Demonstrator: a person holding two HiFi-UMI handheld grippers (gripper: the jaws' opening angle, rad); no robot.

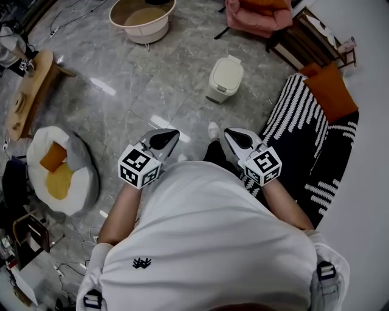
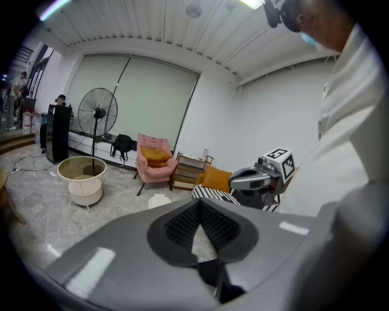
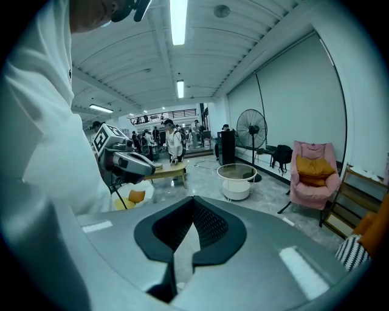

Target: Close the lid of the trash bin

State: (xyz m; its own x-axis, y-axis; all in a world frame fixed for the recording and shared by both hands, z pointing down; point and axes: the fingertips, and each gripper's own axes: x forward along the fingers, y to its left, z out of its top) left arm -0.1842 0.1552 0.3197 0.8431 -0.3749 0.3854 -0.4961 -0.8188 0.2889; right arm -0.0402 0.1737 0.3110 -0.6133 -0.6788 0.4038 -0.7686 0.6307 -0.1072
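The trash bin (image 1: 225, 79) is cream, the floor (image 1: 134, 79) grey marble, the far armchair (image 1: 258, 15) pink, the right-hand seat (image 1: 298, 118) black with white stripes.

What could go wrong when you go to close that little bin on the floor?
The trash bin stands free on the shiny floor, well apart from the left gripper and right gripper. A hard poke might slide or tip it. Both grippers' fingers are shut and pointed, so they might slip off the smooth lid.
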